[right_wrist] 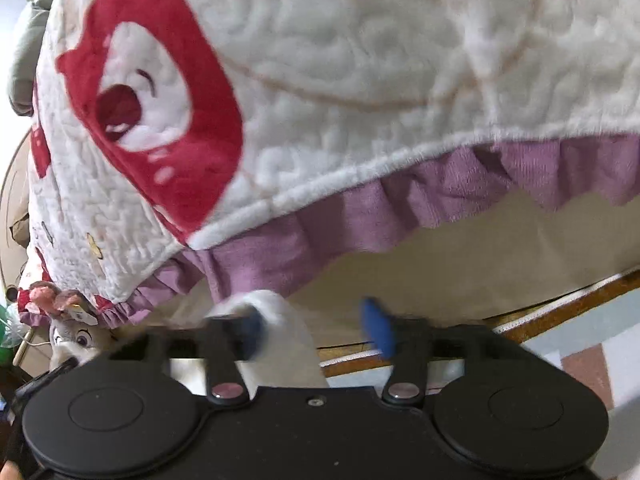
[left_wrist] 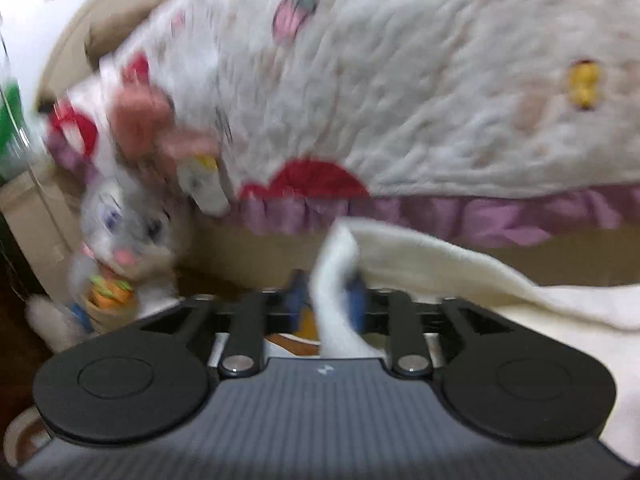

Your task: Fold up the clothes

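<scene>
A cream fleece garment point(left_wrist: 460, 272) hangs from my left gripper point(left_wrist: 326, 298), whose blue pads are shut on a fold of it; the cloth spreads off to the right. In the right wrist view a white corner of the garment point(right_wrist: 280, 332) lies against the left blue pad point(right_wrist: 250, 332). My right gripper point(right_wrist: 316, 330) stands open, its right pad point(right_wrist: 378, 328) well apart from the cloth. Both views are blurred by motion.
A white quilted bedspread point(left_wrist: 400, 80) with red patches and a purple frill point(right_wrist: 400, 208) covers the bed ahead. A grey plush rabbit point(left_wrist: 120, 236) sits at the bed's left end. A wooden bed rail point(right_wrist: 560, 304) and tiled floor point(right_wrist: 580, 364) show at right.
</scene>
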`<state>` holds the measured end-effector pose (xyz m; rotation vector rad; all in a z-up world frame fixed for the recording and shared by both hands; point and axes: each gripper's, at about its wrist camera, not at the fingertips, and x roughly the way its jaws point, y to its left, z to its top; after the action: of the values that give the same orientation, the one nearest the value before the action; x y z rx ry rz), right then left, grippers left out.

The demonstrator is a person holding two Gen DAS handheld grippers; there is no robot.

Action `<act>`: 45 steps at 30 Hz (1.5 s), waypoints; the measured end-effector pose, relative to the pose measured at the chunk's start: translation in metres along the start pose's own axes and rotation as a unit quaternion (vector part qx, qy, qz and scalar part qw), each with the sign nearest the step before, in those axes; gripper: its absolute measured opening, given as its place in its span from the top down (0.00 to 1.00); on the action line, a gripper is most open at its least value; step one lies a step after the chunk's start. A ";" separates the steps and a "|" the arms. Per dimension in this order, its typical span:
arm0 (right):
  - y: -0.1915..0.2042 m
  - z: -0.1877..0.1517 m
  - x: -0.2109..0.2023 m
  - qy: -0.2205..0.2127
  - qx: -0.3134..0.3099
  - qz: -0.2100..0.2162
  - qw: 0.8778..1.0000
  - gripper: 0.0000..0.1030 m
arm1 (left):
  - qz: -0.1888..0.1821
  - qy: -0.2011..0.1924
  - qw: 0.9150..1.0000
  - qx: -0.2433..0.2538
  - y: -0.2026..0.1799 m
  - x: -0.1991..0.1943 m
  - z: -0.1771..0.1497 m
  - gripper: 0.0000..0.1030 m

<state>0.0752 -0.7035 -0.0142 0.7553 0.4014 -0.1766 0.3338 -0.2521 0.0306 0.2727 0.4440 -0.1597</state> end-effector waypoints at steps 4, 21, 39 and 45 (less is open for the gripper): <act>-0.030 -0.026 0.018 -0.016 0.025 0.033 0.999 0.30 | -0.025 0.014 0.999 -0.023 0.000 0.029 -0.034 0.63; -0.019 -0.088 0.139 0.091 -0.098 -0.067 0.989 0.50 | -0.131 0.142 0.979 0.069 -0.042 0.040 -0.168 0.49; 0.033 -0.050 0.114 0.005 -0.137 -0.046 0.989 0.54 | -0.065 0.145 0.982 0.101 -0.061 0.043 -0.158 0.60; 0.005 -0.024 0.067 0.003 0.026 0.033 0.999 0.38 | -0.104 0.046 0.983 0.141 -0.109 -0.026 -0.149 0.38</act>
<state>0.1311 -0.6843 -0.0549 0.8194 0.3785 -0.1227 0.2276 -0.3094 -0.1113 0.5147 0.5419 -0.4170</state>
